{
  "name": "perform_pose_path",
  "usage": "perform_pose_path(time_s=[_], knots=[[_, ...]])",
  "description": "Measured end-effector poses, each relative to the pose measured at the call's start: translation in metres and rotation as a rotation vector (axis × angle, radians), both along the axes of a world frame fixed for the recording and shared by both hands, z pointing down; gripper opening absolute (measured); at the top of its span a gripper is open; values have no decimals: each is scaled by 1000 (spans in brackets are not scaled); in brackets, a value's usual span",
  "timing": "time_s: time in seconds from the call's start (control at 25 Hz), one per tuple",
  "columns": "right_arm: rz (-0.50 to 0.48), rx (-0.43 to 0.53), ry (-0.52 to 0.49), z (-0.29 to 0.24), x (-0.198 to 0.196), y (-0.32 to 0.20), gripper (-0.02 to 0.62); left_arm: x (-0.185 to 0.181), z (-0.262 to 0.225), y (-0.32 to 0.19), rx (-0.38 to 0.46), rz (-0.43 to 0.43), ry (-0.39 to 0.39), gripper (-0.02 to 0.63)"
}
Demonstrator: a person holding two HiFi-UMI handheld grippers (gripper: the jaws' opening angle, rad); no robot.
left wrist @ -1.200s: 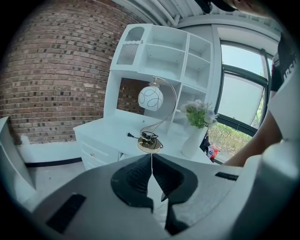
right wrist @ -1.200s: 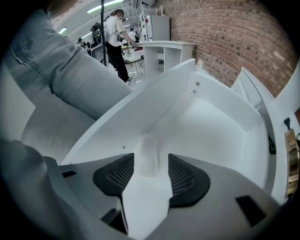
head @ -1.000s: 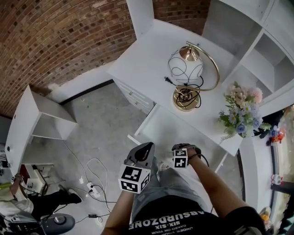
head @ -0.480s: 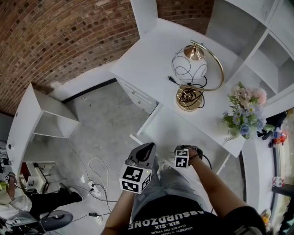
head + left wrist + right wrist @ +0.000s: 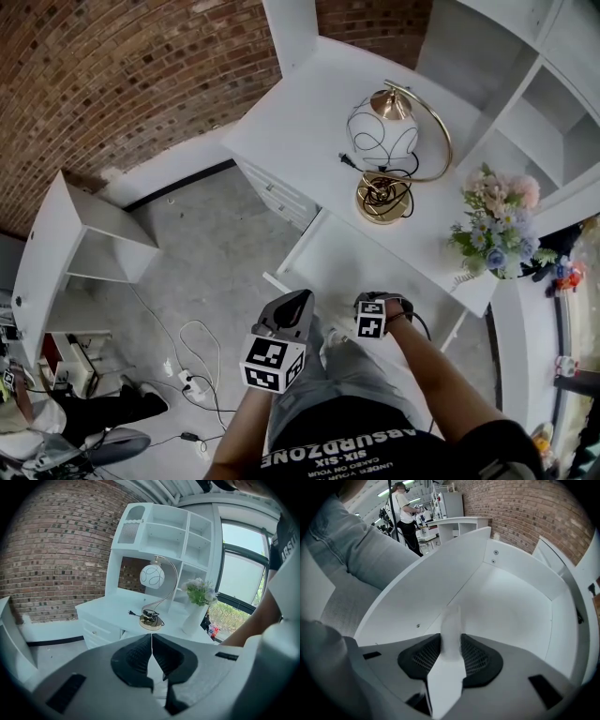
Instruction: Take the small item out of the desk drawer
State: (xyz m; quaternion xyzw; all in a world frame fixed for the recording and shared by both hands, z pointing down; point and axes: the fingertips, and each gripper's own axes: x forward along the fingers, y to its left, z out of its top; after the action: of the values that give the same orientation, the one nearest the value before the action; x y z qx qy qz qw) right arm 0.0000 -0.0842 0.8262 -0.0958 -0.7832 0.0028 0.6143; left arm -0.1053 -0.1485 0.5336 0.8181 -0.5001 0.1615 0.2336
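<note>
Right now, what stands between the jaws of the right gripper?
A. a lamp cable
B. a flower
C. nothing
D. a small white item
D: in the right gripper view the small white item sits between the pads of the right gripper, whose jaws have just been closing on it, above the open drawer.

White desk carries lamp, flowers
</note>
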Motion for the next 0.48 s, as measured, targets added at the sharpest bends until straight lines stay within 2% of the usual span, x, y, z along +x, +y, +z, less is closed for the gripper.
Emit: perform_pose_path(time_s=[0.48], knots=[[41, 47, -55, -32, -2, -7, 135, 4, -11, -4, 10, 27, 2, 5]])
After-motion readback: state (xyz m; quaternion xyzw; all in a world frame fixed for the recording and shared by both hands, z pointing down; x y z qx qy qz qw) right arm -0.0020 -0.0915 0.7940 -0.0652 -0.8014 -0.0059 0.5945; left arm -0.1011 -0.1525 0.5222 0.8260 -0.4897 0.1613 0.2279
